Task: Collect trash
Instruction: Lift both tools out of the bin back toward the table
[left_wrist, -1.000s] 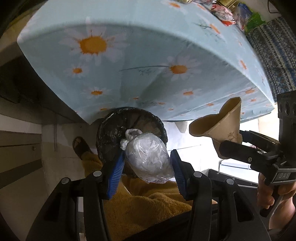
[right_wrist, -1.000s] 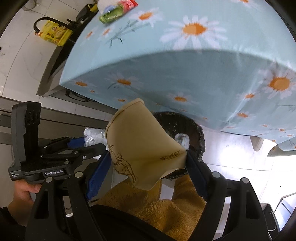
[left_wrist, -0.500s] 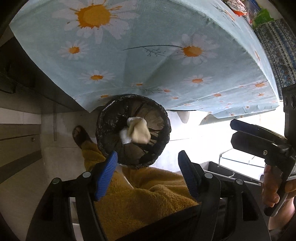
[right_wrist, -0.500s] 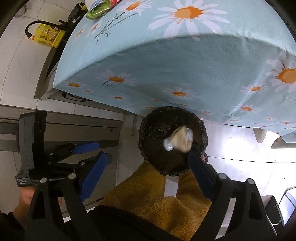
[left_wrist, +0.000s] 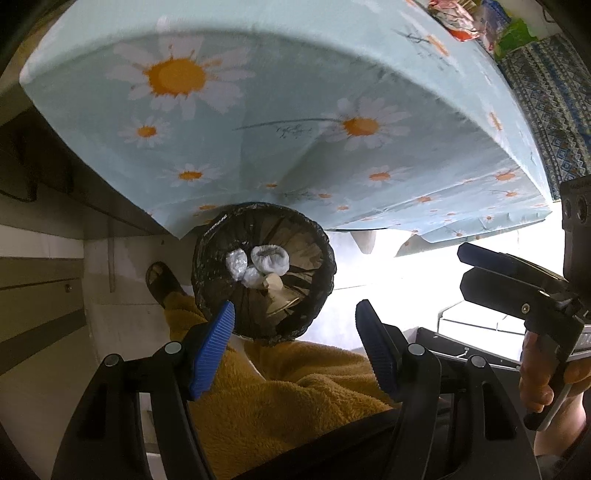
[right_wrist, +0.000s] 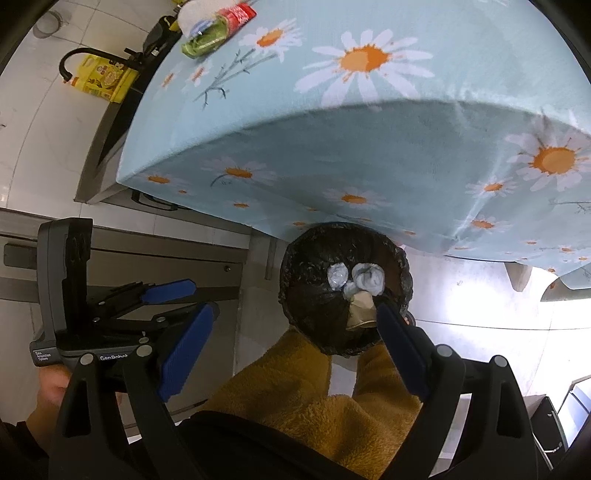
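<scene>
The left gripper (left_wrist: 295, 345) points steeply down over the trash bin (left_wrist: 207, 266), blue pads apart with nothing between them, having just been opening. The right gripper (right_wrist: 295, 343) also tilts down over the bin, jaws spread wide and empty after opening. "GenRobot" and a small "Data Acquisition System" label read on the left gripper's body in the right wrist view. Inside the black-lined bin lie the crumpled plastic bag (left_wrist: 269, 258) and the brown paper cup (left_wrist: 277, 291). Yellow fleece trousers (left_wrist: 280, 398) sit just below the bin; a sandalled foot (left_wrist: 160, 280) beside it. The daisy tablecloth (right_wrist: 388, 147) overhangs the bin's far rim, snack wrappers (right_wrist: 214, 26) lying well beyond on top.
</scene>
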